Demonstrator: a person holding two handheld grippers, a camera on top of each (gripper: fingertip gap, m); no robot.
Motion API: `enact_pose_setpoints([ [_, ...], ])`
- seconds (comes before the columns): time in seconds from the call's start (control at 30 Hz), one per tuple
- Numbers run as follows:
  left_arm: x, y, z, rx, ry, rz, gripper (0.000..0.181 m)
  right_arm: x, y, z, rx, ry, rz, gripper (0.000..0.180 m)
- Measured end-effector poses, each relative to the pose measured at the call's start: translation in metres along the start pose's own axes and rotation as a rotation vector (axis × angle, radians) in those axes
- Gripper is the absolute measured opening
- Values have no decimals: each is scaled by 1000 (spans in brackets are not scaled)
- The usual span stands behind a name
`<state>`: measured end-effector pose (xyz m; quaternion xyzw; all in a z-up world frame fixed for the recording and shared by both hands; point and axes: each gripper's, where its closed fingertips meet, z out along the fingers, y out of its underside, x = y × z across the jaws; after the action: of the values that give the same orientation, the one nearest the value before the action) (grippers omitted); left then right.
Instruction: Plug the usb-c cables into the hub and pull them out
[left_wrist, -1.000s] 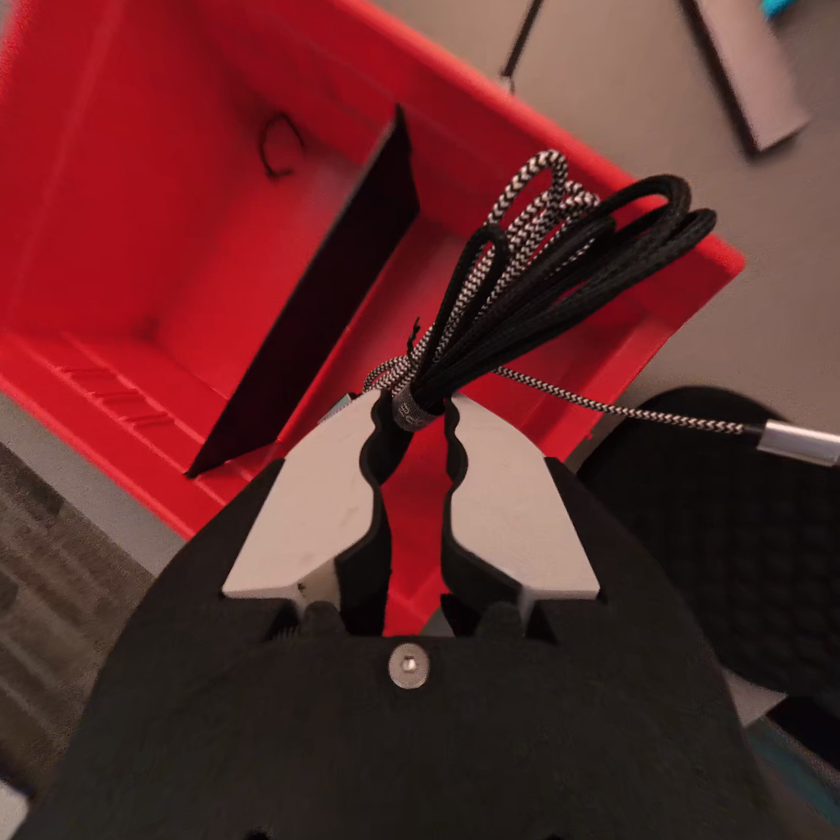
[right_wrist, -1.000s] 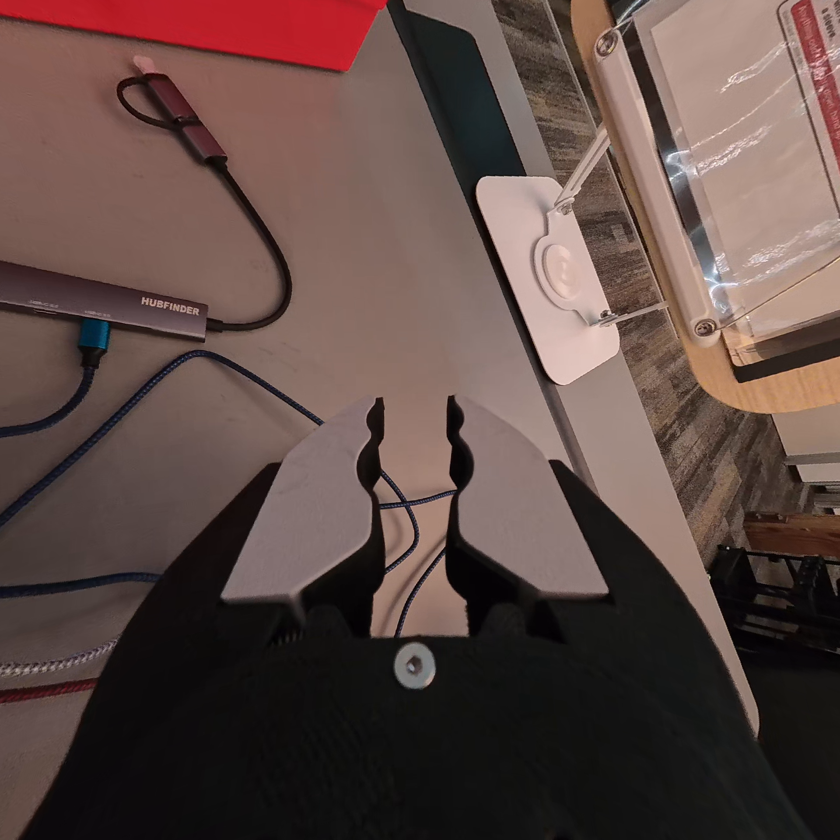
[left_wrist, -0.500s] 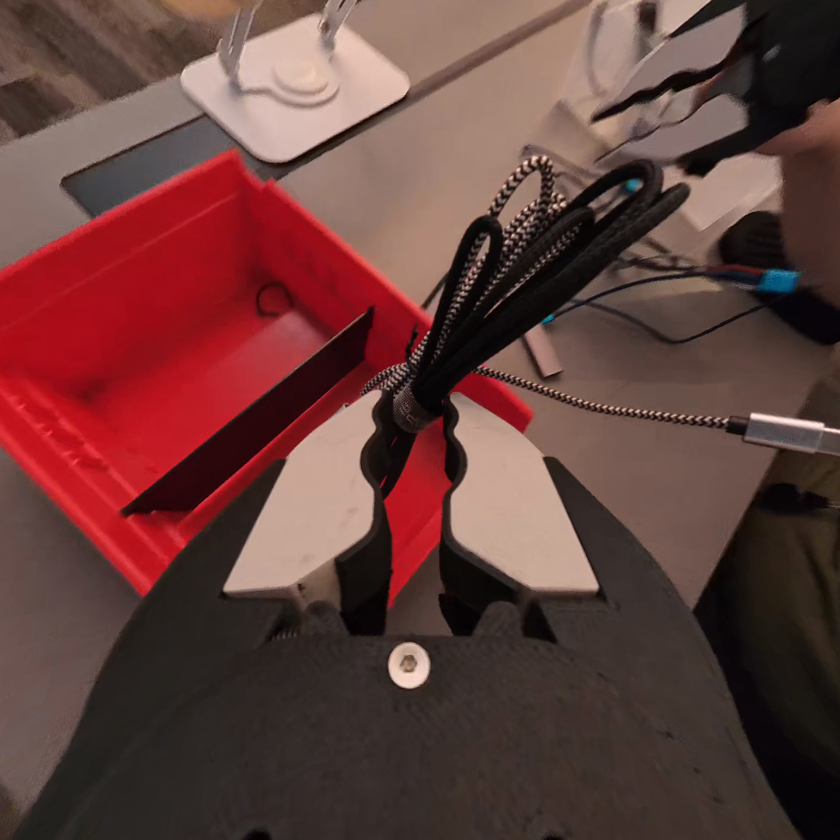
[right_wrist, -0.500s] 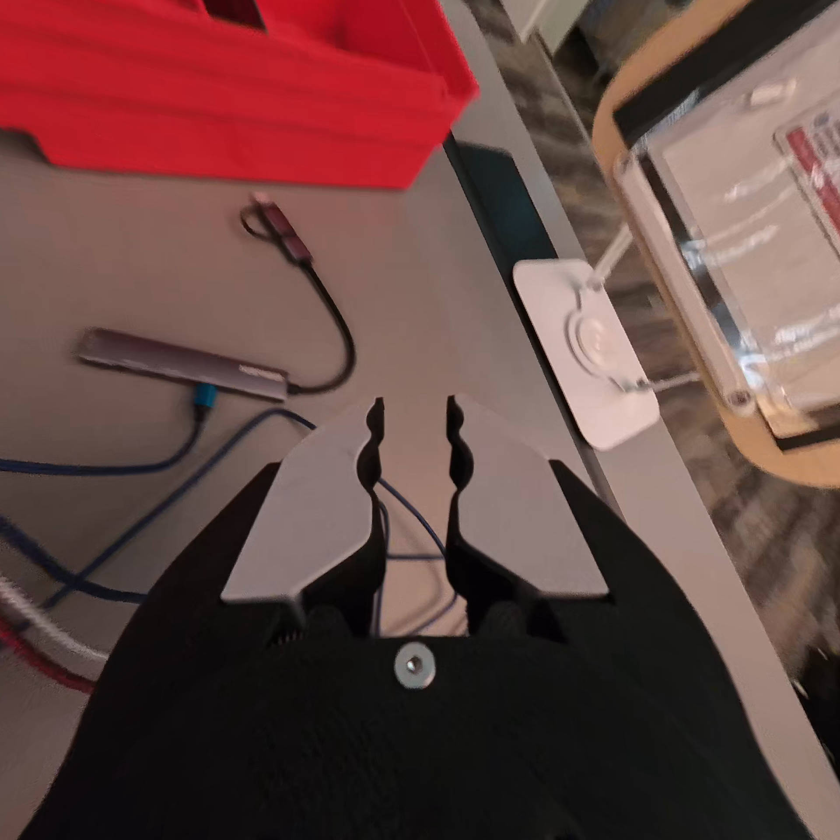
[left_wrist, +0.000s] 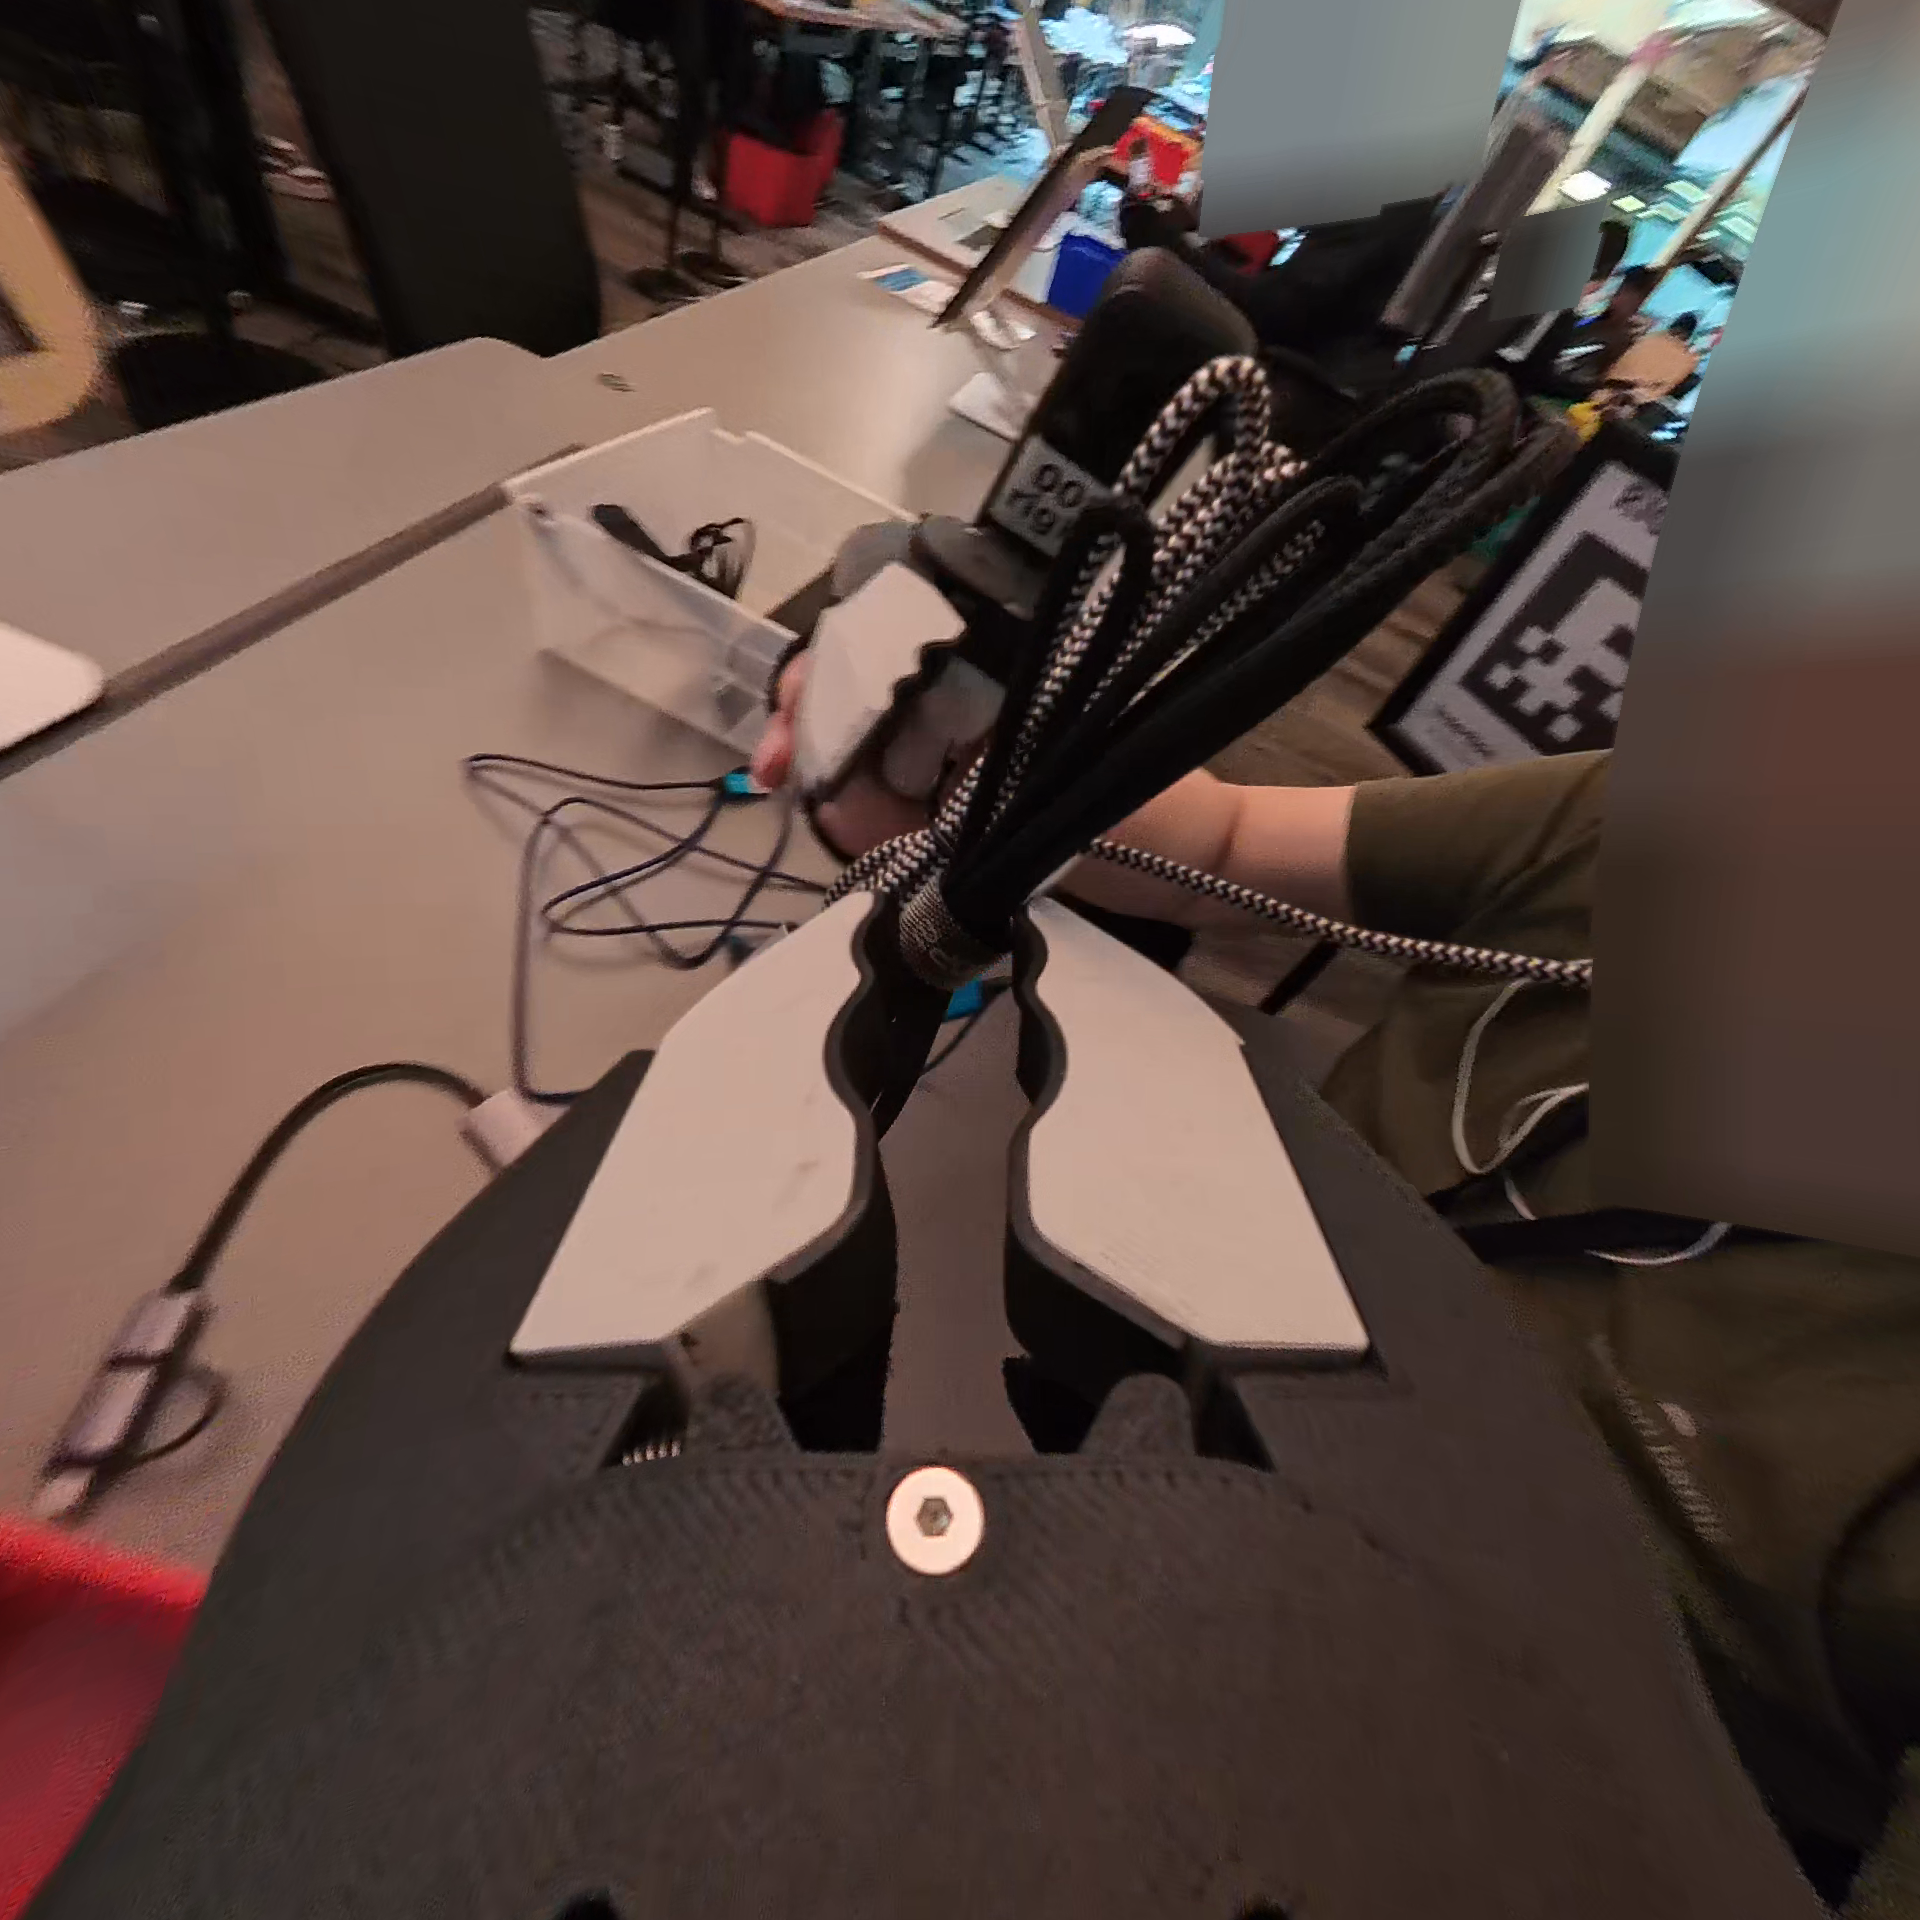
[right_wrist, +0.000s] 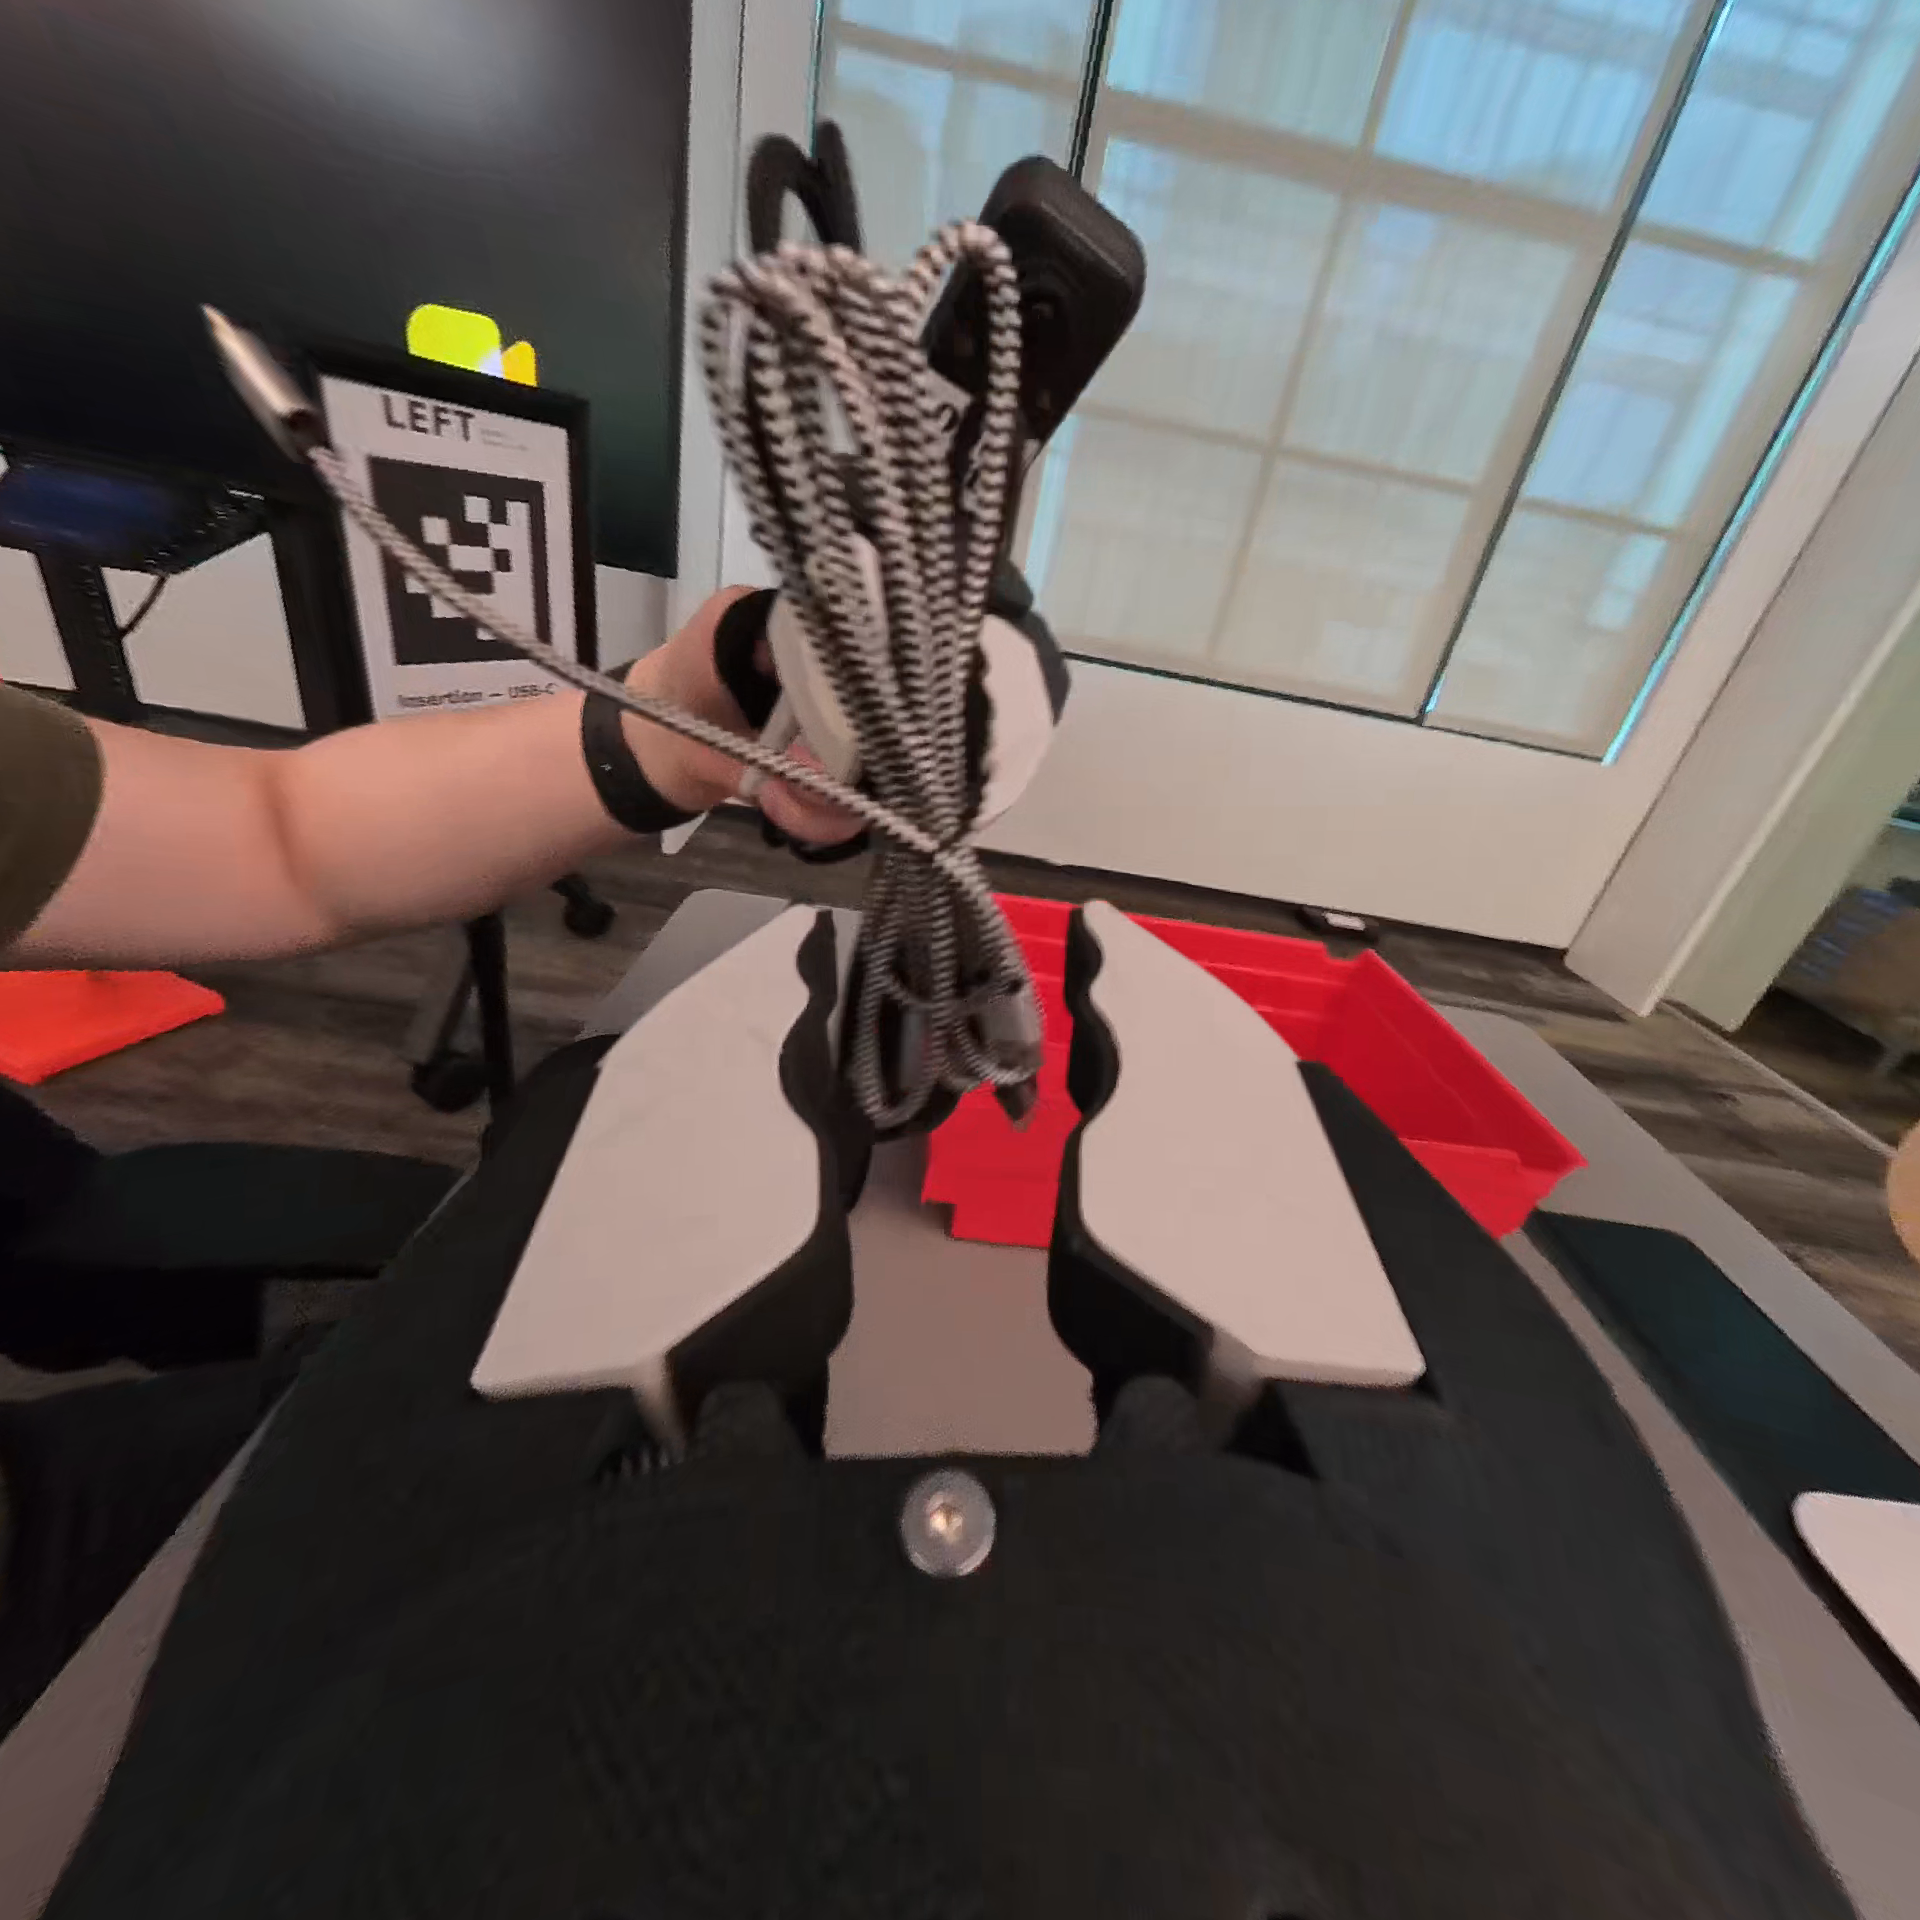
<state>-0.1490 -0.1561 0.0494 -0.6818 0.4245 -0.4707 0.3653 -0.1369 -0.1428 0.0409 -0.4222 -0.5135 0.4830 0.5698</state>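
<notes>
My left gripper (left_wrist: 945, 925) is shut on a coiled bundle of black and black-and-white braided cable (left_wrist: 1174, 623), pinched at its strap and held above the table. In the right wrist view the left gripper (right_wrist: 904, 717) holds the bundle (right_wrist: 883, 520) upright. The bundle's lower end hangs between the open jaws of my right gripper (right_wrist: 951, 925). A loose strand ends in a silver plug (right_wrist: 255, 379). The right gripper (left_wrist: 914, 686) shows beyond the bundle. Blue cables (left_wrist: 644, 862) lie on the table; the hub's lead and adapter (left_wrist: 135, 1351) lie at the lower left.
A red bin (right_wrist: 1299, 1039) stands on the grey table (right_wrist: 956, 1351) beyond my right gripper; its corner (left_wrist: 62, 1662) shows at the lower left. A clear acrylic stand (left_wrist: 644, 582) is farther back. The person's forearm (right_wrist: 343, 831) reaches in from the left. The grippers are tip to tip, or close to it.
Both grippers have swung up from the table to face each other. The left carried the bundle away from over the red bin. The right's jaws opened wider around the bundle's end.
</notes>
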Motion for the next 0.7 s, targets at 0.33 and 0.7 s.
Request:
enact_pose_setpoints([
  [0.33, 9, -17, 19, 129, 34, -5, 20, -7, -12, -9, 40, -91, 39, 13],
  [0.7, -19, 11, -5, 106, -201, -131, 20, 55, -15, -44, 201, 2, 400, 12],
])
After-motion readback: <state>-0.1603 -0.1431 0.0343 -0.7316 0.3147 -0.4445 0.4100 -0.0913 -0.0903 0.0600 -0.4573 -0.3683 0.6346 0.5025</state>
